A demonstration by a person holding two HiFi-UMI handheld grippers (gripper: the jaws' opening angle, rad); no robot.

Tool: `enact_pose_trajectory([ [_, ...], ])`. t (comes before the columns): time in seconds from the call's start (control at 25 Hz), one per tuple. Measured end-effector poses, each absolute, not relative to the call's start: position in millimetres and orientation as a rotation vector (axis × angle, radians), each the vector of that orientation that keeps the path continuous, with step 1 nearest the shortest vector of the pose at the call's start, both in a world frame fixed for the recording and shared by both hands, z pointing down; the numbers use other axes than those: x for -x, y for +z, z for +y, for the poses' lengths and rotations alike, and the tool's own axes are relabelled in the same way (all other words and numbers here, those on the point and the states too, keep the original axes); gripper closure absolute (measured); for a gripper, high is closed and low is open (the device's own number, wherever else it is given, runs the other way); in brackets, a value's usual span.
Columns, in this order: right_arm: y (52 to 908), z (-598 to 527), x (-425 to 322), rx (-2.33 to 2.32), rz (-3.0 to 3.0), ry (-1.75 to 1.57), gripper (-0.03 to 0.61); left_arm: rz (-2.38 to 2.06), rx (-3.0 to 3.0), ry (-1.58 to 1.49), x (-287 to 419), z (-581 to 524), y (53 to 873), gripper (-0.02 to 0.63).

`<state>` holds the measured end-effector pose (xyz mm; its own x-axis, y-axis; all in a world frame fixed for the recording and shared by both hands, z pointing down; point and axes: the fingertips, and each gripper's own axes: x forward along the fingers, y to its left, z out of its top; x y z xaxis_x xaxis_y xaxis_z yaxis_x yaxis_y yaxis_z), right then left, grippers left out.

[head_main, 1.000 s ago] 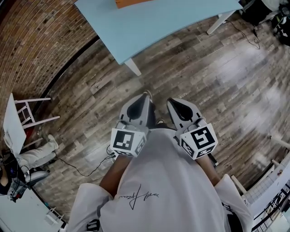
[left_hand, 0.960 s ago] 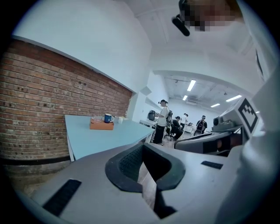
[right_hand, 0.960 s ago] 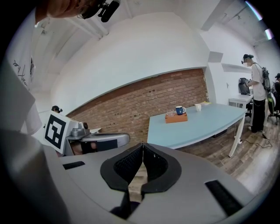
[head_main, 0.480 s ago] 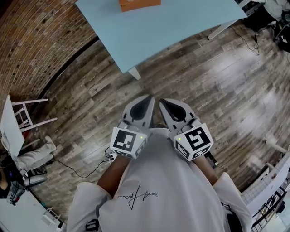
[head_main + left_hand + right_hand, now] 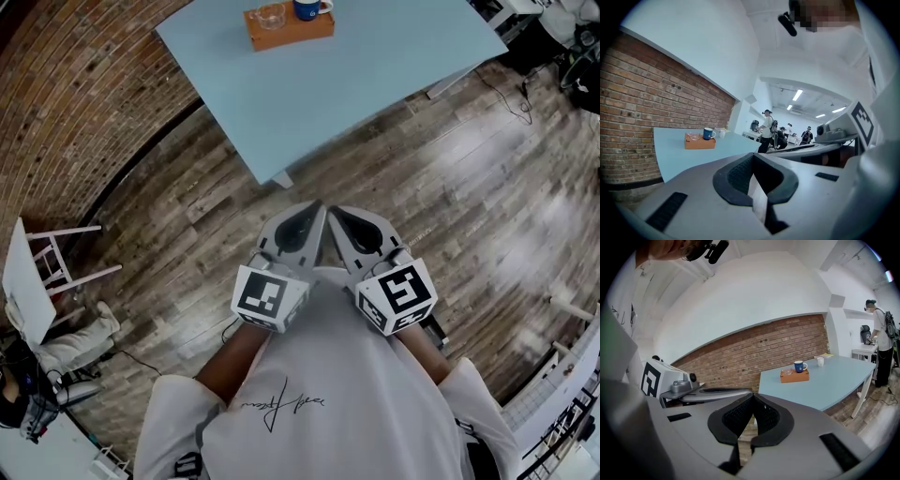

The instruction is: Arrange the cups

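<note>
An orange block [image 5: 290,28] sits at the far side of the light blue table [image 5: 366,66]. On it stand a clear glass cup [image 5: 270,15] and a blue mug [image 5: 307,8]. The same block [image 5: 700,142], blue mug [image 5: 708,133] and a small white cup [image 5: 722,133] show in the left gripper view; the right gripper view has the blue mug [image 5: 799,366] and white cup [image 5: 820,361]. My left gripper [image 5: 309,214] and right gripper [image 5: 339,217] are held side by side over the floor, short of the table. Both are shut with nothing between the jaws.
Wood plank floor [image 5: 450,187] lies between me and the table. A brick wall [image 5: 66,84] runs along the left. A white folding rack [image 5: 37,258] and cables [image 5: 150,347] lie at the lower left. People [image 5: 766,131] stand at desks far behind the table.
I have moved toward the table: it now fills more of the head view, and the orange block with the cups has come into sight. Both grippers have drawn closer together.
</note>
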<state>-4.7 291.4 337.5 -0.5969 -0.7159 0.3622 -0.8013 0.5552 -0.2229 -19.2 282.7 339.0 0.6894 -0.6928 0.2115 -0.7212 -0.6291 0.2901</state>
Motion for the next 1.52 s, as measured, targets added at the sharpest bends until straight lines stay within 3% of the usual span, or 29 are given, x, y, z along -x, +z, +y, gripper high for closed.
enact_pose_trajectory([
  [1.52,331.7,201.7,29.6,-1.289,-2.626,0.610,0.557,-1.135,-2.560,0.094,49.1,179.9,335.7,0.606],
])
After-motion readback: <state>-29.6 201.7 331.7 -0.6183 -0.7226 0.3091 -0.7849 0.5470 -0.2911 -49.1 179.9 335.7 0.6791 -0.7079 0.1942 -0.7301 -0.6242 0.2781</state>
